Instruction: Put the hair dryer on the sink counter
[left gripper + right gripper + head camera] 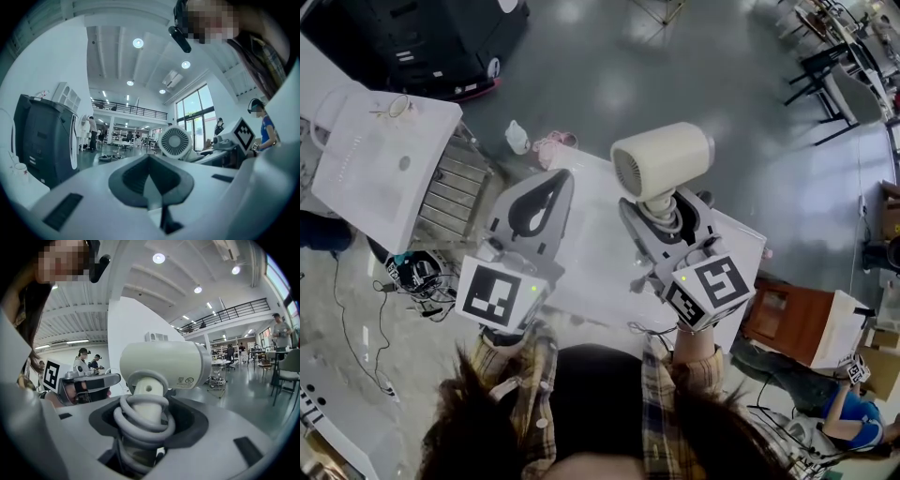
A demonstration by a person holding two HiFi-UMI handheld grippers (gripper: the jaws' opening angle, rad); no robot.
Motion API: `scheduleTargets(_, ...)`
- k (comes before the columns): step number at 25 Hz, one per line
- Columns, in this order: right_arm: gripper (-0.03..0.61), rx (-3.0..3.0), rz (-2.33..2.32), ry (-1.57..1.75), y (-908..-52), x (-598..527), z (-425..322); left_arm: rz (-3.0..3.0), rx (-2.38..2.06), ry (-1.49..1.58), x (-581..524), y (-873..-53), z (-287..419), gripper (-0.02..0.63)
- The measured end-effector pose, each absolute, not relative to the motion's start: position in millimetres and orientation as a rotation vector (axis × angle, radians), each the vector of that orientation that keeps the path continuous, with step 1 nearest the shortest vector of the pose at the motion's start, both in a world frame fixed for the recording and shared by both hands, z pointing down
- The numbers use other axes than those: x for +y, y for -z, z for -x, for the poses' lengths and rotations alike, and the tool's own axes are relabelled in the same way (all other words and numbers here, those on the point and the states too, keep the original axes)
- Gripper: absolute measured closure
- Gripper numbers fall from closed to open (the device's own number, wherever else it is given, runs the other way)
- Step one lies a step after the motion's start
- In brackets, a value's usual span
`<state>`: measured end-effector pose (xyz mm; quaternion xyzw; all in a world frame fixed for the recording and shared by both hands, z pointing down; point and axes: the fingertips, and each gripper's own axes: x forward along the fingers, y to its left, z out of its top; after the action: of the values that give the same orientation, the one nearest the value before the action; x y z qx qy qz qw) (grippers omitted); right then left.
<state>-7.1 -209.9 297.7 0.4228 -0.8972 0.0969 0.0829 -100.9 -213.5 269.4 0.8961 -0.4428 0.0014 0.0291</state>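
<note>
Head view: the cream barrel-shaped plastic hair dryer [664,159] stands upright in the right gripper [661,217]. It is in the air, well apart from the right edge of the white sink worktop [356,187]. Both forearms reach forward, side by side.

Left gripper view: the left gripper [149,183] has its jaws pressed together on nothing.

Right gripper view: the jaws clamp the handle over its coiled grey cord [143,416]. That springy wrap could let the top-heavy dryer twist or slip during the swing leftward.

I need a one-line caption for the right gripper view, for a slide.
The right gripper holds a cream hair dryer by its cord-wrapped handle, in a bright hall.
</note>
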Motion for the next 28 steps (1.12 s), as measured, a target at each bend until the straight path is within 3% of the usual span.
scheduleTargets(28, 0.324, -2.506, -1.03, -0.398, -409.7, -290.7, 45.3, -2.577, -1.308, -0.155, -261.5, -359.3, 112.2, 0.597)
